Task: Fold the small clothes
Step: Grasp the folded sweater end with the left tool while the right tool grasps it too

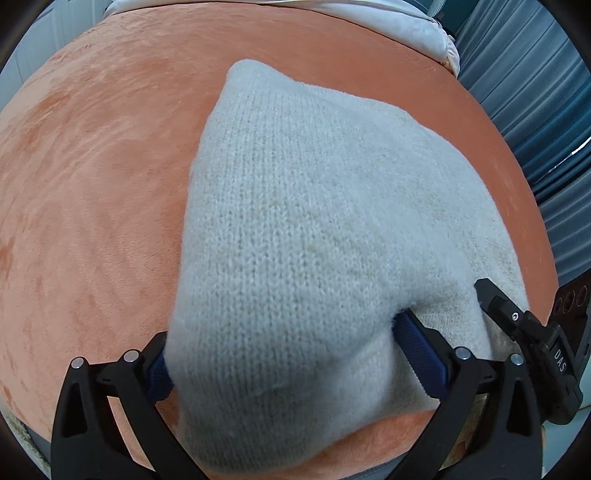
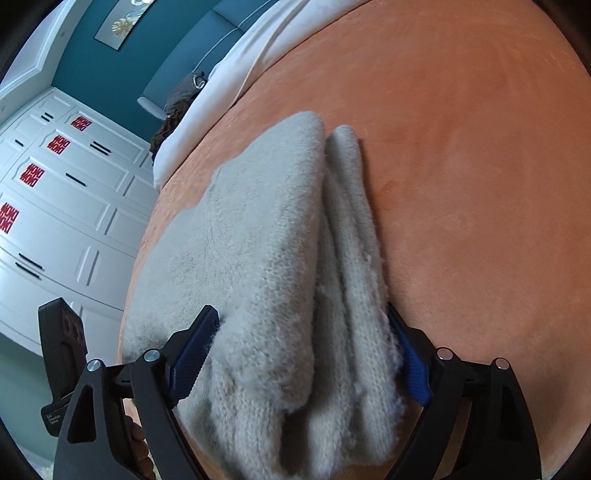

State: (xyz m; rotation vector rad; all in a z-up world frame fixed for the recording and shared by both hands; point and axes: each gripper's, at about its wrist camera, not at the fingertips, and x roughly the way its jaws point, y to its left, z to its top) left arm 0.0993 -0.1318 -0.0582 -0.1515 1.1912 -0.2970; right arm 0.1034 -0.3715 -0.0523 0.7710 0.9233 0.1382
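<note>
Fingers of both the left gripper (image 1: 284,354) and right gripper (image 2: 306,343) stand spread around the folded grey knit sweater (image 2: 266,236); withdrawing may snag fuzzy fibres on ridged pads, undoing folds.

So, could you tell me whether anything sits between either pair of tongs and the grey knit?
Nothing visible does. The grey knit already lies between the open right tongs, and it fills the gap of the left tongs too.

sweater (image 1: 295,229) lying on the blanket (image 1: 92,221), bunched between the left gripper (image 1: 284,354) fingers, folded layers sitting between the right gripper (image 2: 306,350) fingers too, pillow (image 1: 406,26) way out past the fingertips
</note>
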